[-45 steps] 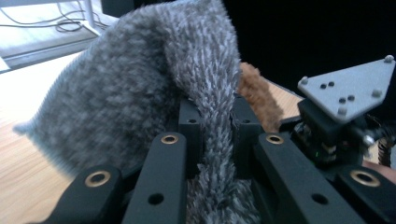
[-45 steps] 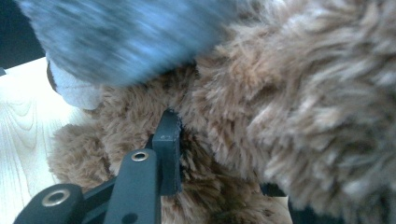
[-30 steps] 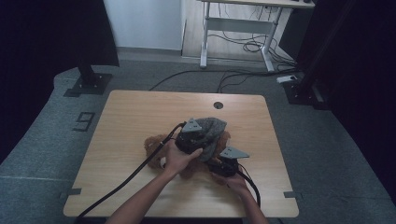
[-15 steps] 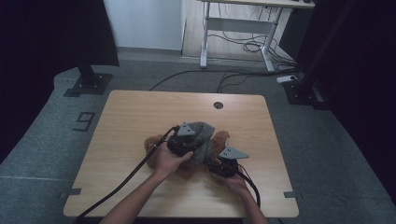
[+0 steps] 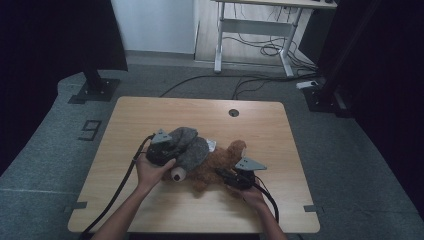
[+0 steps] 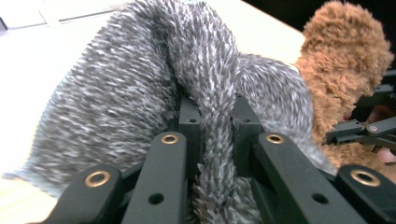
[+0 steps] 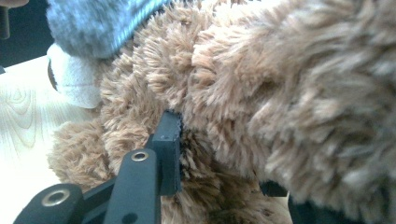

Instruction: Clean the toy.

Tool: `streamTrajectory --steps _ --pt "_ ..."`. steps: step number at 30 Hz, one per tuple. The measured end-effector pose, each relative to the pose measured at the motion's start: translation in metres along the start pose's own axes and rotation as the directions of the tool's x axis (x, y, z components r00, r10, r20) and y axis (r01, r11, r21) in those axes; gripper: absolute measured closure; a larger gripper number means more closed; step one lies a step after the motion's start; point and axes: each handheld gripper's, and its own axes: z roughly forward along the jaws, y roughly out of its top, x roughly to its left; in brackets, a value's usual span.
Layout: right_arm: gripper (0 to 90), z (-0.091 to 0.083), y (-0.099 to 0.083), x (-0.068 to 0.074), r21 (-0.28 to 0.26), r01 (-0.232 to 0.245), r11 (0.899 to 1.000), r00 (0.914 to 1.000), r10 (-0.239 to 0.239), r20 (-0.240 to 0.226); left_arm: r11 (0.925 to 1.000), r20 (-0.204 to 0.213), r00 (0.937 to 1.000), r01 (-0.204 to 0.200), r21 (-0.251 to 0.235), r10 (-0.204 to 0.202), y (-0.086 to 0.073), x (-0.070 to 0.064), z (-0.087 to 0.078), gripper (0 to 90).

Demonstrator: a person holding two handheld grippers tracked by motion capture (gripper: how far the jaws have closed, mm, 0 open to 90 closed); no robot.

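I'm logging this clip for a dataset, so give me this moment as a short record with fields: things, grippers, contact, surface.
things: brown plush toy; grey knit garment
left gripper: shut on a fold of the grey knit garment
right gripper: jaws pressed into the plush toy's fur, one jaw hidden
contact: garment drapes over the toy's left part
surface: wooden table, toy lying near its middle
hands: one on each gripper, coming in from the near edge
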Motion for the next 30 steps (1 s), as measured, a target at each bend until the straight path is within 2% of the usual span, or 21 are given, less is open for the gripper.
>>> streamTrajectory --steps 6,9,14,15,17,19,21,22,24,27,30 --pt "58.4 0.0 0.0 0.0 -0.001 -0.003 1.0 1.0 0.003 0.0 0.9994 -0.011 0.9998 0.019 -0.031 -0.019 -0.01 0.012 -0.017 78.4" --pt "58.4 0.0 0.0 0.0 -0.003 -0.005 1.0 1.0 0.005 -0.001 0.9973 -0.023 0.9984 0.05 -0.054 -0.051 -0.018 0.021 -0.026 78.3" --pt "58.4 0.0 -0.001 0.0 -0.004 -0.006 1.0 1.0 0.006 0.001 0.9941 -0.091 0.9929 0.068 -0.084 -0.076 -0.026 0.035 -0.042 78.3" --pt "58.4 0.0 -0.001 0.0 -0.004 -0.006 1.0 1.0 0.006 0.001 0.9933 -0.094 0.9922 0.073 -0.089 -0.081 -0.026 0.036 -0.044 78.3" --pt "58.5 0.0 -0.001 0.0 -0.004 -0.007 1.0 1.0 0.007 0.002 0.9912 -0.074 0.9933 0.08 -0.105 -0.088 -0.024 0.035 -0.047 78.3" --pt "58.5 0.0 -0.001 -0.001 -0.005 -0.009 1.0 1.0 0.009 0.002 0.9899 -0.04 0.9975 0.052 -0.132 -0.057 -0.018 0.025 -0.047 78.4" --pt "58.5 0.0 -0.001 0.0 -0.005 -0.008 1.0 1.0 0.008 0.003 0.987 0.008 0.999 0.044 -0.155 -0.043 -0.012 0.016 -0.044 78.5" --pt "58.5 0.0 -0.001 0.0 -0.005 -0.008 1.0 1.0 0.008 0.004 0.9847 0.049 0.998 0.048 -0.168 -0.04 -0.006 0.009 -0.041 78.5" --pt "58.5 0.0 -0.001 0.0 -0.006 -0.01 1.0 0.9999 0.01 0.004 0.9836 0.101 0.9944 0.047 -0.174 -0.03 0.003 -0.003 -0.032 78.6" --pt "58.5 0.0 -0.001 -0.001 -0.009 -0.015 1.0 0.9999 0.015 0.001 0.9885 0.154 0.9879 0.013 -0.151 0.011 0.016 -0.021 -0.013 78.5" --pt "58.5 0.0 -0.002 -0.001 -0.01 -0.016 1.0 0.9999 0.016 0.0 0.991 0.186 0.9819 -0.011 -0.134 0.036 0.029 -0.038 0.005 78.5"
